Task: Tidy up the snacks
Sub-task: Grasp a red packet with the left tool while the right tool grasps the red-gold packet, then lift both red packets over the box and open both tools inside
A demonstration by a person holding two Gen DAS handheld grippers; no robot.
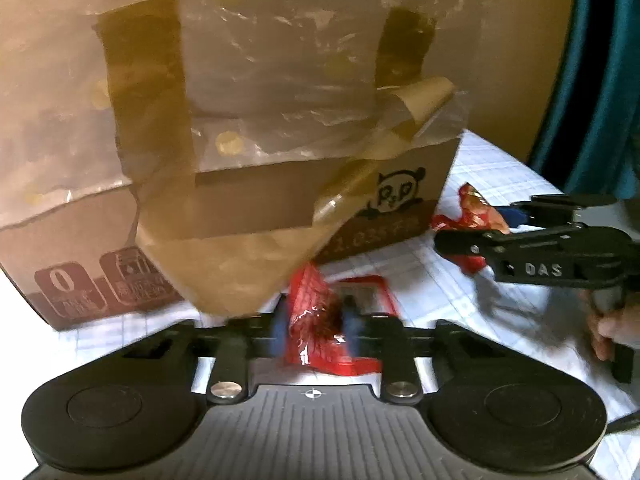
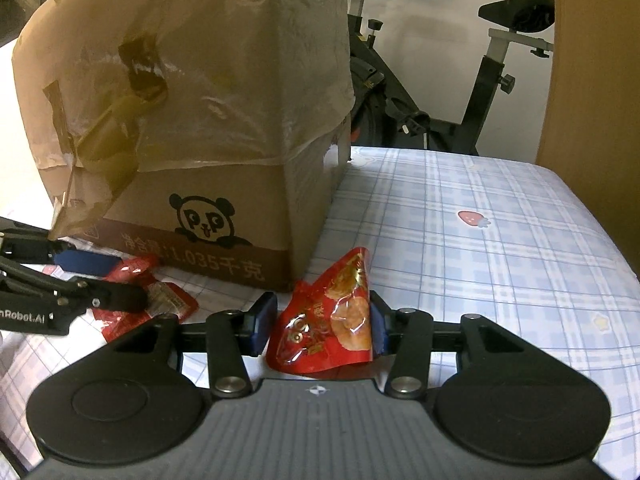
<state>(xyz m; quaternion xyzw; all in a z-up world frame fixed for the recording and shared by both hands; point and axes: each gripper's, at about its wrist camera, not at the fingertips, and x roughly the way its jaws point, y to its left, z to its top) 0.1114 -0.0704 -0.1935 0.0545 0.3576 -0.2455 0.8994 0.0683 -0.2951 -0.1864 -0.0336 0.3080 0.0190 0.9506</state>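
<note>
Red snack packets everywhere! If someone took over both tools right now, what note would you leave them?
Left tool: shut on a red snack packet, low over the checked cloth, in front of the cardboard box.
Right tool: its pads flank another red packet; the left pad looks apart from it, so the grip is unclear.
A further packet lies flat on the cloth by the box's front.
Done: nothing visibly put away; the box's inside is hidden.
Left: place both packets, then collect the loose one.
</note>
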